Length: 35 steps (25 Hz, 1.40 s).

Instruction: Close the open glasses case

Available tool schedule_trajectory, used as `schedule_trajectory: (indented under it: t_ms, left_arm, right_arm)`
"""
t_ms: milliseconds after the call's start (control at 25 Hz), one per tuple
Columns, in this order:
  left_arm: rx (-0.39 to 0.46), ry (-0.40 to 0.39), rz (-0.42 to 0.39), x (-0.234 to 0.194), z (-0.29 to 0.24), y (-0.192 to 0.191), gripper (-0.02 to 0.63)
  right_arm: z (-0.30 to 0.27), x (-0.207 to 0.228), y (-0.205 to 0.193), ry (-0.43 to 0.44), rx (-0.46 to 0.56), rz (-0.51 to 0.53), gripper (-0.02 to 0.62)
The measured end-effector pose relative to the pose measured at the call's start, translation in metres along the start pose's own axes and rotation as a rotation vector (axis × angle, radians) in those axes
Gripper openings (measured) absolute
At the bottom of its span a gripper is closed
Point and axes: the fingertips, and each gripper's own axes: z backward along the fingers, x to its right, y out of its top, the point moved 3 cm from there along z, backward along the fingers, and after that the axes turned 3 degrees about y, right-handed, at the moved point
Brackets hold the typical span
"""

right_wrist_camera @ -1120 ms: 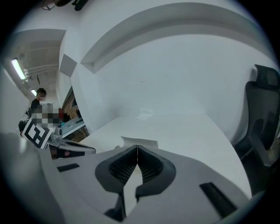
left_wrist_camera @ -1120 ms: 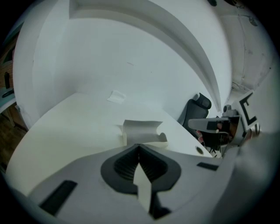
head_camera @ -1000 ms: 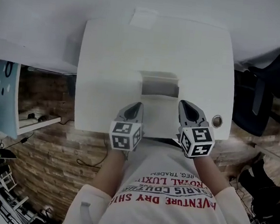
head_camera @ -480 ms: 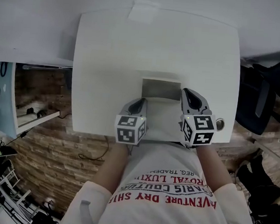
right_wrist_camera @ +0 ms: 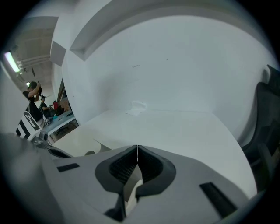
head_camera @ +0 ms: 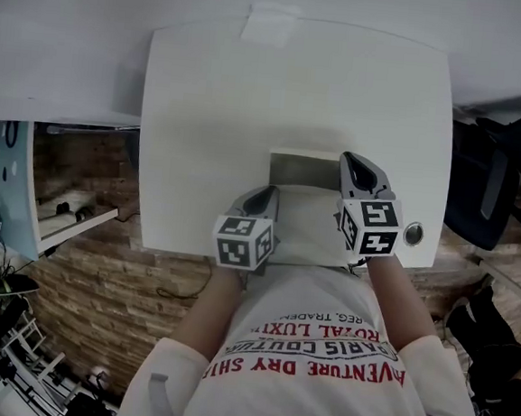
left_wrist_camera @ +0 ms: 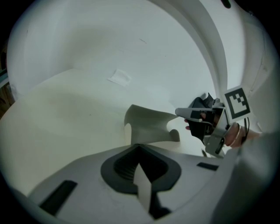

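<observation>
The open glasses case [head_camera: 307, 217] is cream-white and lies near the table's front edge, between my two grippers. Its lid [head_camera: 302, 169] stands up at the far side. My left gripper [head_camera: 265, 194] is shut and empty just left of the case's base. In the left gripper view the case [left_wrist_camera: 146, 124] sits right ahead of the closed jaws, with the right gripper [left_wrist_camera: 197, 114] beyond it. My right gripper [head_camera: 351, 162] is shut, empty, and beside the lid's right end. In the right gripper view, the case [right_wrist_camera: 78, 141] shows at the lower left.
The white table [head_camera: 215, 108] ends at a white wall at the back. A small piece of white tape [head_camera: 271, 24] lies at the table's far edge. A round metal grommet [head_camera: 413, 233] sits at the front right corner. A dark chair [head_camera: 508, 170] stands to the right.
My right gripper has moved forward along the case's right side to the lid. The left gripper stays by the case's front left. Both remain shut.
</observation>
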Motion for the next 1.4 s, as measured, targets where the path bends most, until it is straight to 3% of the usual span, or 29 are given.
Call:
schedule_trajectory:
  t_ms: [800, 1160, 1400]
  left_arm:
    - [0.025, 0.001, -0.045, -0.002, 0.004, 0.001, 0.005]
    - [0.034, -0.008, -0.045, -0.002, 0.003, 0.000, 0.005]
    - [0.019, -0.006, -0.037, -0.003, 0.003, -0.003, 0.005]
  right_arm:
    - [0.028, -0.026, -0.040, -0.018, -0.005, -0.030, 0.012]
    - [0.025, -0.030, -0.063, -0.020, -0.042, 0.004, 0.012]
    - [0.019, -0.031, -0.070, -0.028, -0.026, 0.101, 0.012]
